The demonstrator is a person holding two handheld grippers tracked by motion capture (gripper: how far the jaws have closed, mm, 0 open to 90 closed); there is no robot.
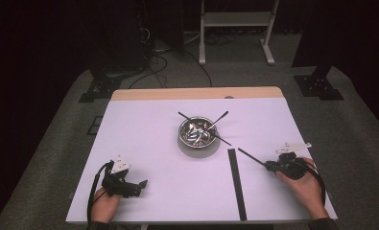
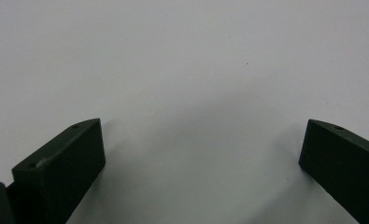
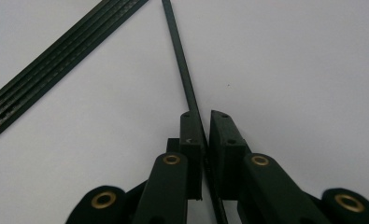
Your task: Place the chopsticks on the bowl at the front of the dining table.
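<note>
High view: my right gripper [image 1: 268,165] sits near the right edge of the white table [image 1: 144,143], clamped on one end of a thin black stick [image 1: 252,157] that slants up-left from it toward the metal bowl [image 1: 197,132]. That bowl stands at the table's middle, toward the far side, with more sticks [image 1: 219,118] resting in it and jutting over its rim. A bundle of black sticks [image 1: 236,182] lies flat between bowl and near edge, just left of the held stick. My left gripper [image 1: 141,184] rests at the near left, well apart from everything else.

Left gripper view: I see both jaws standing wide apart over bare table [image 2: 182,70] — open, nothing between them.

Right gripper view: the right gripper [image 3: 202,128] has its jaws closed against the thin black stick [image 3: 182,65], which runs straight out from between the pads across the table. The bundle of black sticks [image 3: 56,60] crosses the upper left corner — near the held stick but apart from it.
</note>
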